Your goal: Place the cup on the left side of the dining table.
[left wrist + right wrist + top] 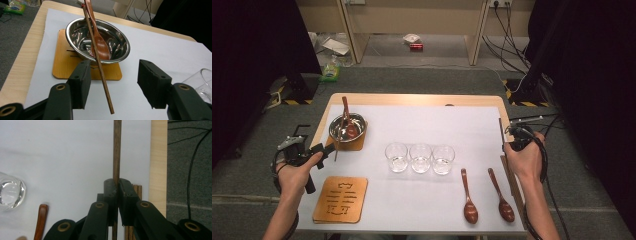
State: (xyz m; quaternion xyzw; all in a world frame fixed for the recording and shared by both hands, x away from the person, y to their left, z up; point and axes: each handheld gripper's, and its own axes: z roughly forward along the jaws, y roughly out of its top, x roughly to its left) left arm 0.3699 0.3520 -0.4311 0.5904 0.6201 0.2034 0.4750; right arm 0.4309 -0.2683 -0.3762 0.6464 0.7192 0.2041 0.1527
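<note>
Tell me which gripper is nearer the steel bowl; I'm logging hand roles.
Left. The left gripper sits just beside the steel bowl, fingers open toward it. The right gripper is across the table, shut on a chopstick.

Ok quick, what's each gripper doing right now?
Left gripper: open, a chopstick between its fingers, not pinched.
Right gripper: shut on another chopstick.

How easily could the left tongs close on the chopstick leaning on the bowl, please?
Probably easily: the left tongs stand open with the chopstick already between the pads, touching neither. It leans on the steel bowl's rim, and nothing blocks the approach.
</note>
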